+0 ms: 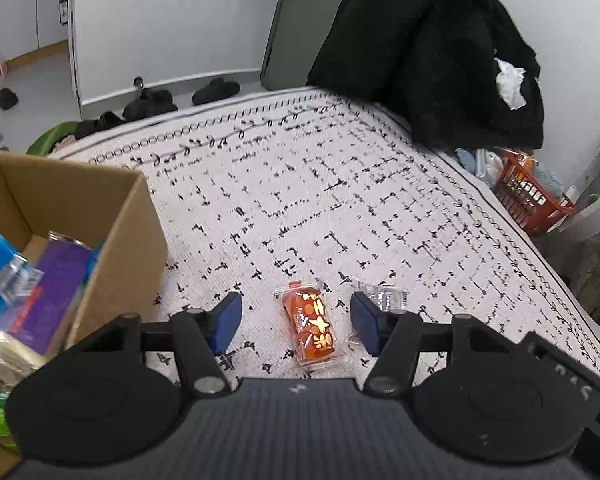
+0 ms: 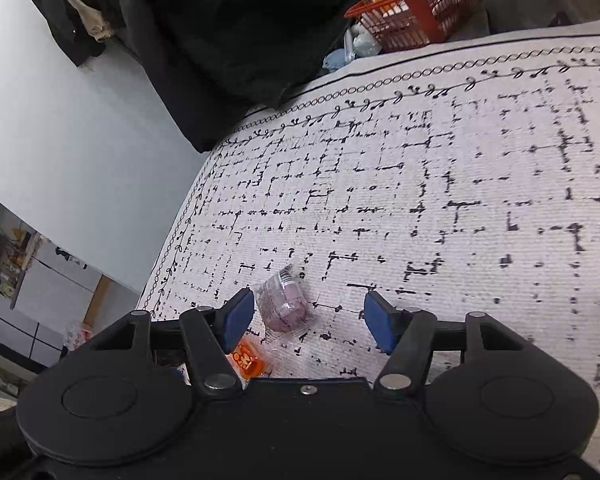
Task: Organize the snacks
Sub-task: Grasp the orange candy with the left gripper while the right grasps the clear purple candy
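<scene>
- In the left wrist view, the left gripper hung with its blue-padded jaws spread wide over a white rug with a black broken-line pattern.
- An orange, clear-wrapped snack packet with yellow print lay flat on the rug between the jaws, touching neither pad.
- A clear-wrapped snack lay at 3 o'clock of the orange packet, partly behind the right-hand pad.
- An open brown cardboard box stood at 9 o'clock, holding blue, purple and green packets.
- A black garment was heaped at 1 o'clock and an orange plastic basket sat at 3 o'clock.
- In the right wrist view, the right gripper held its jaws apart, gripping nothing.
- The clear-wrapped snack, pale pink inside, lay on the rug just beside the left-hand pad; the orange packet peeked out at 7 o'clock of it.
</scene>
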The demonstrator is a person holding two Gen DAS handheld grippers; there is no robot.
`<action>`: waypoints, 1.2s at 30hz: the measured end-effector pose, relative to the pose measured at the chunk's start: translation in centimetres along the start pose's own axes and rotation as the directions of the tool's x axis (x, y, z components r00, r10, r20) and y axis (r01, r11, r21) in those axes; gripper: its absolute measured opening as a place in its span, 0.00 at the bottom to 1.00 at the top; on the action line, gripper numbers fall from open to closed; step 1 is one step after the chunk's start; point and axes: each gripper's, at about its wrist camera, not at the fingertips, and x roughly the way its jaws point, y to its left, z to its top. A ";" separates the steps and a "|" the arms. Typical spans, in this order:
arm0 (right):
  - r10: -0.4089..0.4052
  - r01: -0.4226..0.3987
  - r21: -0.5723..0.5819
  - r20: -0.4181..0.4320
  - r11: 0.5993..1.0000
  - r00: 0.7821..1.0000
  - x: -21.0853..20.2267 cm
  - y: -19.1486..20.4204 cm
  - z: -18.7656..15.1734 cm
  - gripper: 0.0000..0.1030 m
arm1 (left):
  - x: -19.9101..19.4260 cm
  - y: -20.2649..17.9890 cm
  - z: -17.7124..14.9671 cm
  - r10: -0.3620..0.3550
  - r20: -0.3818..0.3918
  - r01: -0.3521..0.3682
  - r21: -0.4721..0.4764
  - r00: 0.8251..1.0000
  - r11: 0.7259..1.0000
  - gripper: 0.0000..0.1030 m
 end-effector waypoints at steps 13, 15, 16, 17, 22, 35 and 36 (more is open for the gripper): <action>-0.012 0.012 -0.001 -0.008 1.000 1.000 2.0 0.1 0.1 0.57 | 5.3 0.5 -0.7 -0.045 -0.122 0.038 -0.065 0.992 0.997 0.43; -0.018 0.017 -0.018 -0.013 1.000 1.000 2.3 0.6 -0.1 0.57 | 5.4 0.7 -0.5 -0.049 -0.115 0.040 -0.072 0.992 0.997 0.27; -0.023 0.022 -0.029 -0.016 0.999 1.000 2.5 0.8 -0.3 0.57 | 5.4 0.9 -0.3 -0.048 -0.117 0.039 -0.073 0.992 0.997 0.23; -0.025 0.024 -0.037 -0.018 0.999 1.000 2.7 1.1 -0.3 0.57 | 5.5 1.1 -0.2 -0.050 -0.117 0.041 -0.080 0.992 0.996 0.22; -0.041 0.039 -0.070 -0.020 0.997 0.999 3.4 2.0 -0.8 0.57 | 4.9 1.9 0.1 -0.030 -0.101 0.021 -0.085 0.994 0.996 0.20; -0.094 0.084 -0.197 -0.042 0.977 0.995 4.7 4.0 -1.6 0.27 | 2.4 2.7 1.3 -0.026 -0.075 0.021 -0.062 0.997 0.998 0.20; -0.095 0.084 -0.209 -0.044 0.974 0.994 4.5 4.2 -1.6 0.26 | 2.2 2.7 1.4 -0.022 -0.072 0.018 -0.060 0.997 0.998 0.20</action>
